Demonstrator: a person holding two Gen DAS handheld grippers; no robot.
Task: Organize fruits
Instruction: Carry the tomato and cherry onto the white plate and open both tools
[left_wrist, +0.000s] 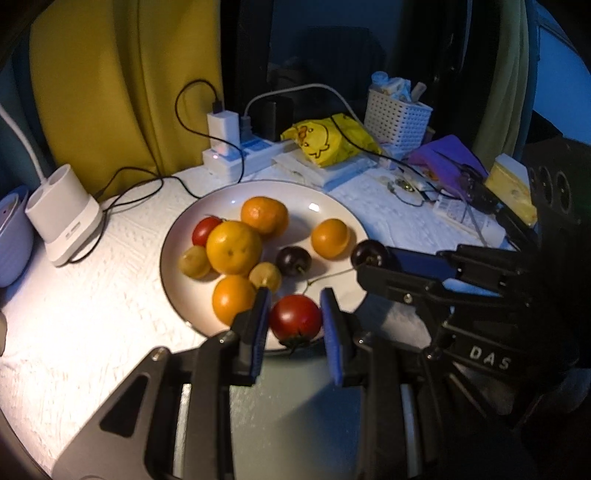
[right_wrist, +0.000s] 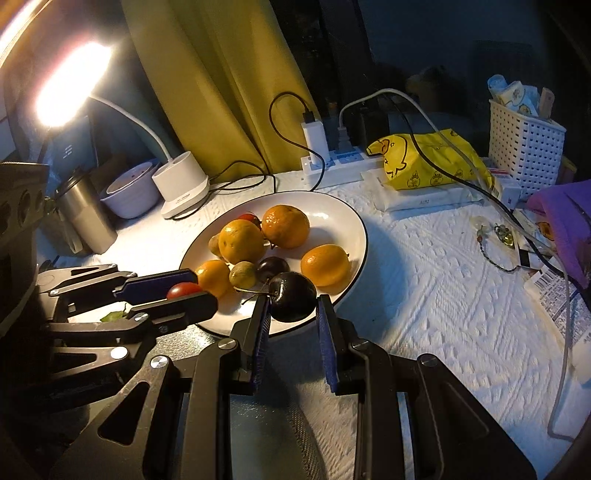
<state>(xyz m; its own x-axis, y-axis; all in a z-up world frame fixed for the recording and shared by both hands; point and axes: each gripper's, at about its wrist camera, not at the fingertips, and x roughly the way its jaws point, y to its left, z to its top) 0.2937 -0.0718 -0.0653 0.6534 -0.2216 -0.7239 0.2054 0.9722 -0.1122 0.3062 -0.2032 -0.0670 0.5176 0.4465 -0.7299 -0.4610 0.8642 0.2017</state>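
A white plate (left_wrist: 325, 206) holds several oranges (left_wrist: 233, 246), yellow-green fruits (left_wrist: 195, 261), a small red tomato (left_wrist: 204, 230) and a dark cherry (left_wrist: 293, 260). My left gripper (left_wrist: 295, 317) is shut on a red tomato (left_wrist: 295, 320) at the plate's near rim. My right gripper (right_wrist: 291, 308) is shut on a dark cherry (right_wrist: 291, 302) over the plate's near right rim (right_wrist: 356, 218); it also shows in the left wrist view (left_wrist: 371, 254). The left gripper and its tomato (right_wrist: 183, 290) show at left in the right wrist view.
A lamp base (left_wrist: 62, 218), a bowl (left_wrist: 11, 236) and a steel cup (right_wrist: 86, 214) stand left. A power strip with cables (left_wrist: 236, 147), a yellow duck bag (left_wrist: 328, 142), a white basket (left_wrist: 397, 118) and purple items (left_wrist: 447, 158) crowd the back and right.
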